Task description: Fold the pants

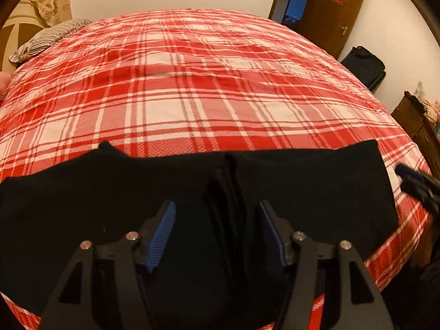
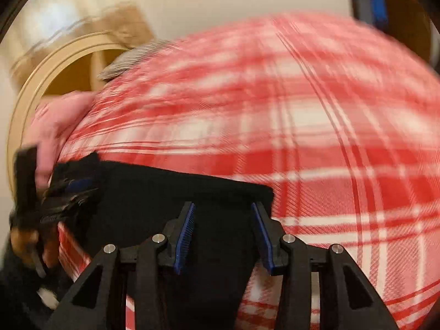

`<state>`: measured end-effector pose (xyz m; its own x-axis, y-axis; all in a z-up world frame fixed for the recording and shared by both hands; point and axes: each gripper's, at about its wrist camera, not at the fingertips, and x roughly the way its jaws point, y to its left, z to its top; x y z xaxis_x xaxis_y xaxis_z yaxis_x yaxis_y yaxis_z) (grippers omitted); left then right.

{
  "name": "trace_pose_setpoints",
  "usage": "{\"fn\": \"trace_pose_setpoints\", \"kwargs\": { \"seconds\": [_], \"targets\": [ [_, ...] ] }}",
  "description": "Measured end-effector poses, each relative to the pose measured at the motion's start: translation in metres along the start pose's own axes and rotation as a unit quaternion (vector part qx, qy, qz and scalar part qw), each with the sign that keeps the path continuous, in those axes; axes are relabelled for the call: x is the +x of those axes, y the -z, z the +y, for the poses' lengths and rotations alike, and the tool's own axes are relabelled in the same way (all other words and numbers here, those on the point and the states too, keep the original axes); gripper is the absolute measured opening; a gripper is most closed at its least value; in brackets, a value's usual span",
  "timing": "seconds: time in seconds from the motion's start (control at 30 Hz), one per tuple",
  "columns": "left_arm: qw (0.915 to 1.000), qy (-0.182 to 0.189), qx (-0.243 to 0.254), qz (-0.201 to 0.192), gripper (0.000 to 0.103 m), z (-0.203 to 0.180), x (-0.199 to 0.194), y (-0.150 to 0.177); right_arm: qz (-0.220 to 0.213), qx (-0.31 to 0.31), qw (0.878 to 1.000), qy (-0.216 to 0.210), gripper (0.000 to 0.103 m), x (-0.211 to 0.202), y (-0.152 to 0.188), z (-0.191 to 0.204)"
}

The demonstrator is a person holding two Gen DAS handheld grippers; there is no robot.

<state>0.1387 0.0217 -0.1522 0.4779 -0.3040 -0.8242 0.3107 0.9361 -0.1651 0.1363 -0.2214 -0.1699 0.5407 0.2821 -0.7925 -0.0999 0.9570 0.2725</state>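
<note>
Black pants (image 1: pixel 316 192) lie flat along the near edge of a bed with a red and white plaid cover (image 1: pixel 192 82). A lengthwise fold ridge runs down their middle. My left gripper (image 1: pixel 217 209) is open just above the pants, its blue pads either side of that ridge, holding nothing. My right gripper (image 2: pixel 222 209) is open above the right end of the pants (image 2: pixel 165 206), empty; this view is motion-blurred. The right gripper also shows at the right edge of the left wrist view (image 1: pixel 418 189), and the left gripper at the left edge of the right wrist view (image 2: pixel 63 195).
A striped pillow (image 1: pixel 49 38) and a headboard (image 1: pixel 16 27) are at the far left. A brown door (image 1: pixel 330 8), a black suitcase (image 1: pixel 363 63) and a wooden cabinet (image 1: pixel 418 126) stand on the right. A pink cloth (image 2: pixel 60 121) lies at the bed's left.
</note>
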Motion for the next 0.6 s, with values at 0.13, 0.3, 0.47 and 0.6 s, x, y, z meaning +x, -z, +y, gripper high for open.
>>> {"fn": "trace_pose_setpoints", "kwargs": {
  "seconds": [0.13, 0.3, 0.47, 0.6],
  "targets": [
    [0.9999, -0.006, 0.011, -0.002, 0.066, -0.002, -0.001, 0.002, -0.02, 0.009, 1.0, 0.02, 0.044, -0.016, 0.001, 0.002],
    [0.9999, 0.001, 0.015, -0.004, 0.066, -0.001, -0.014, 0.01, -0.042, -0.02, 0.999, 0.009, 0.044, -0.034, 0.012, 0.034],
    [0.9997, -0.003, 0.023, -0.004, 0.072, 0.002, -0.026, 0.031, -0.01, -0.108, 0.993, -0.055, 0.044, -0.014, 0.03, 0.097],
    [0.9993, -0.008, 0.036, -0.003, 0.075, -0.002, -0.021, 0.037, 0.054, -0.137, 0.988, -0.045, 0.045, 0.023, 0.053, 0.114]
  ]
}}
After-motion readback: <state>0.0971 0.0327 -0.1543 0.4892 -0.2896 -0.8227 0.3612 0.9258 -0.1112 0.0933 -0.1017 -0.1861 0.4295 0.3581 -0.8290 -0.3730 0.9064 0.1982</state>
